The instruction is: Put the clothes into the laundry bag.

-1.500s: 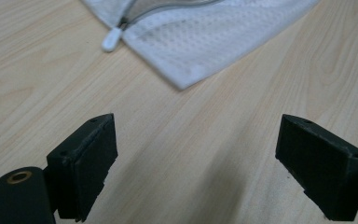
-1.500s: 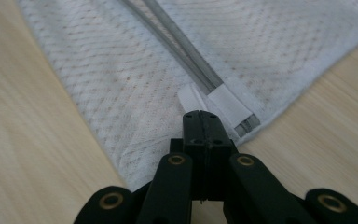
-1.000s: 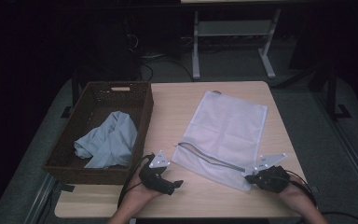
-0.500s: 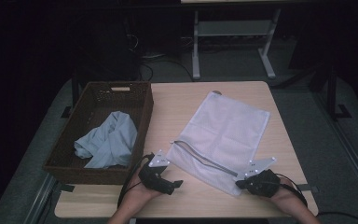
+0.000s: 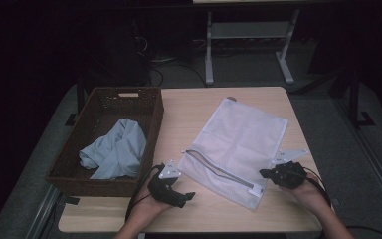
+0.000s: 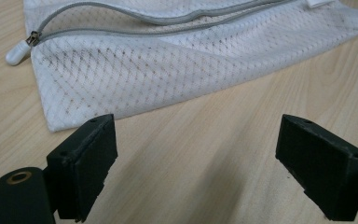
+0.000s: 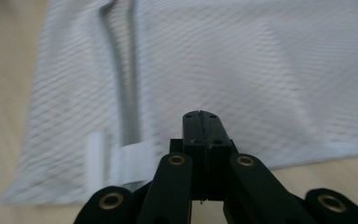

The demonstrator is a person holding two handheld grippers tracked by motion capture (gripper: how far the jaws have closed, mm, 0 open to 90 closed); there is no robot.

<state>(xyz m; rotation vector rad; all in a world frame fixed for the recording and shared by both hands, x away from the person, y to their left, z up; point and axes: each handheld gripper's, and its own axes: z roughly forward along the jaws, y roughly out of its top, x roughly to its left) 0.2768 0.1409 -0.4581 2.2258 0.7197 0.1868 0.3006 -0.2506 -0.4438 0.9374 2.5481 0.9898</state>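
White mesh bag (image 5: 241,144) flat near the counter's (image 5: 199,107) front edge; left tongs (image 5: 186,196) released beside it, right tongs (image 5: 263,173) clenched empty.

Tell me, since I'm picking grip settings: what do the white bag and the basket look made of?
White bag: looks like thin synthetic mesh, matte; the diamond weave lets the table show through, with a grey zipper. Basket: appears dark brown woven wicker or rattan, judging by its ribbed, textured walls.
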